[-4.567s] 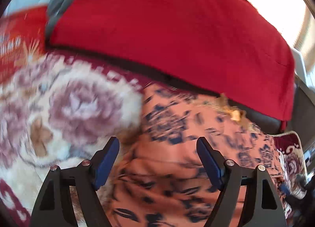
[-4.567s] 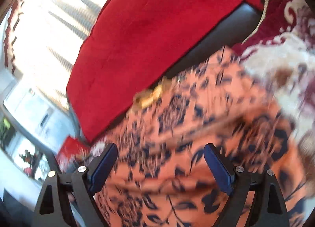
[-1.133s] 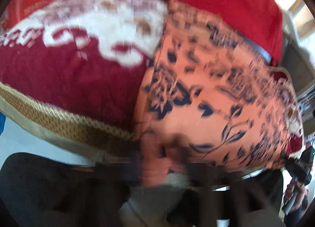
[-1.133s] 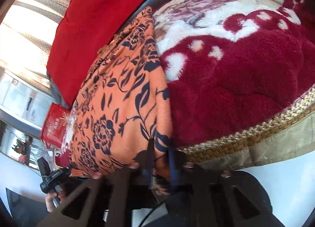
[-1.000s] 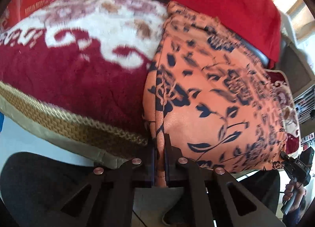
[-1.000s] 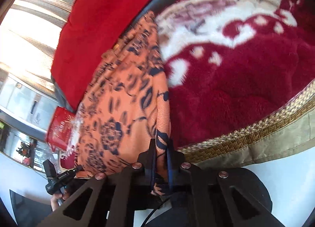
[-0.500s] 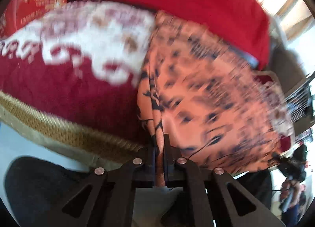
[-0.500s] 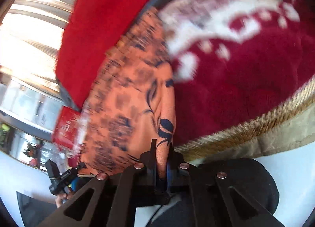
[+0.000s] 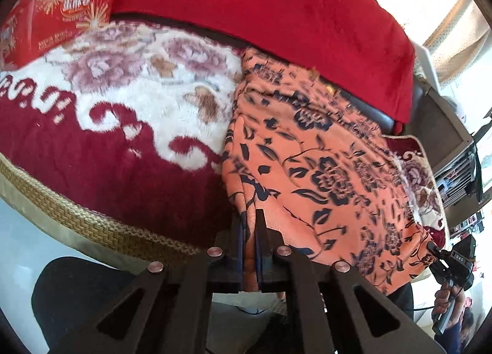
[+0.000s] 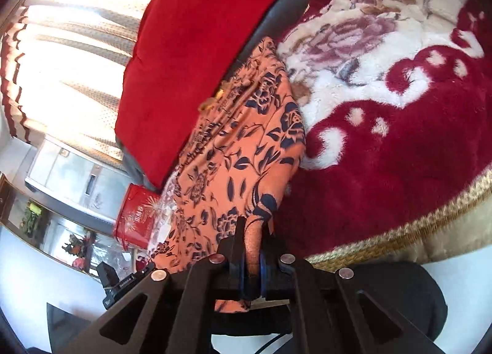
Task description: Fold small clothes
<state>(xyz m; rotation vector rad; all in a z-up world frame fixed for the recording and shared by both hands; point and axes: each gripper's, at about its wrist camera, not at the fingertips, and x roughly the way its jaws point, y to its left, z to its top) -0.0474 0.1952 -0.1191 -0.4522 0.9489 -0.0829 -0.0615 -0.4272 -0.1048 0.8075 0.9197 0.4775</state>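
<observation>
An orange garment with dark blue flowers (image 9: 310, 163) lies spread on a plush red and white blanket (image 9: 117, 126). My left gripper (image 9: 249, 225) is shut on the garment's near left edge, and a strip of cloth runs between its blue pads. In the right wrist view the same orange garment (image 10: 243, 145) stretches away to the left, and my right gripper (image 10: 252, 231) is shut on its near right corner, with a bunched fold pinched between the pads. The right gripper (image 9: 446, 261) also shows small at the far right of the left wrist view, on the cloth's other corner.
A big red cushion (image 9: 276, 6) leans behind the garment against a dark seat back. A red printed bag (image 9: 58, 13) lies at the back left. The blanket's gold woven border (image 9: 77, 218) marks the near edge. Bright curtains (image 10: 70, 40) hang behind.
Both grippers have stayed shut on the garment's near corners. The near edge has lifted slightly, and the cloth now bunches more at the left gripper's side.
</observation>
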